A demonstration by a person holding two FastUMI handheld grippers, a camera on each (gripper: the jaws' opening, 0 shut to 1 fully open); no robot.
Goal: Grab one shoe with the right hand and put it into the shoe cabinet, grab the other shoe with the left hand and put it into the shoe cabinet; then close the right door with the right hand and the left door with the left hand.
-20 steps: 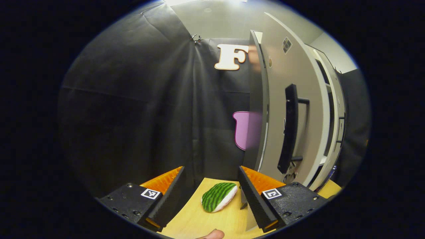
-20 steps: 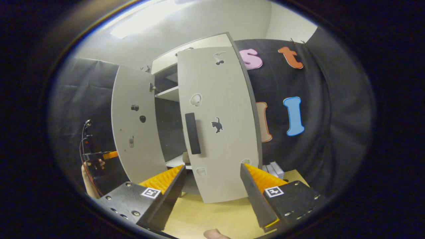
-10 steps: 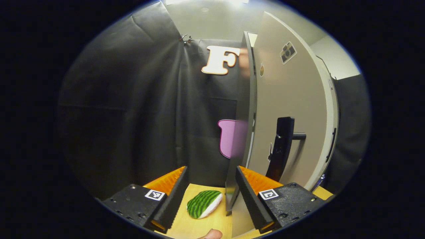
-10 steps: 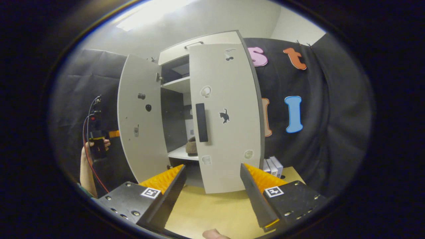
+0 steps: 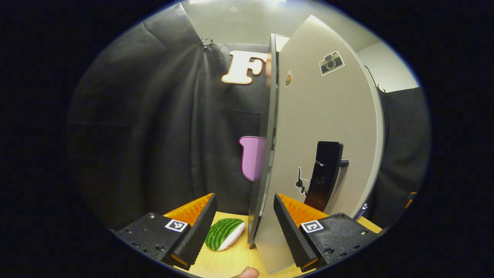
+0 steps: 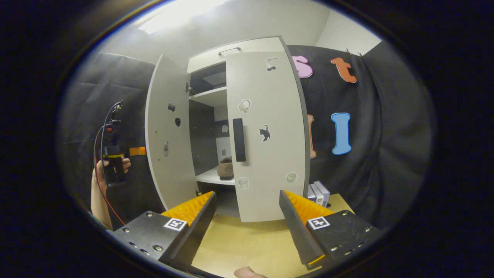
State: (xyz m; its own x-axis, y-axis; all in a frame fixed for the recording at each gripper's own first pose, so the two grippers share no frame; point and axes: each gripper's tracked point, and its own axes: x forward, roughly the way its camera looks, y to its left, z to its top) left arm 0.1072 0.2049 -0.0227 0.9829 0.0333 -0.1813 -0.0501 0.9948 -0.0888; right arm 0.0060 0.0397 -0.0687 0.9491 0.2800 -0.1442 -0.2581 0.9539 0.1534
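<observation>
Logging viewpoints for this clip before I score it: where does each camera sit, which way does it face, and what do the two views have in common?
Left gripper view: rides the left gripper, close to the left door, facing its edge and handle; own open fingers and a fingertip show.
Right gripper view: rides the right gripper, farther back, facing the shoe cabinet, a shoe on its shelf; own open fingers show, plus the hand holding the left gripper.
Shared: the left door and wooden table.

L view: close at left door [image 5: 328,127] edge. R view: farther back, facing cabinet [image 6: 231,52] front; door [image 6: 166,135] shared.
</observation>
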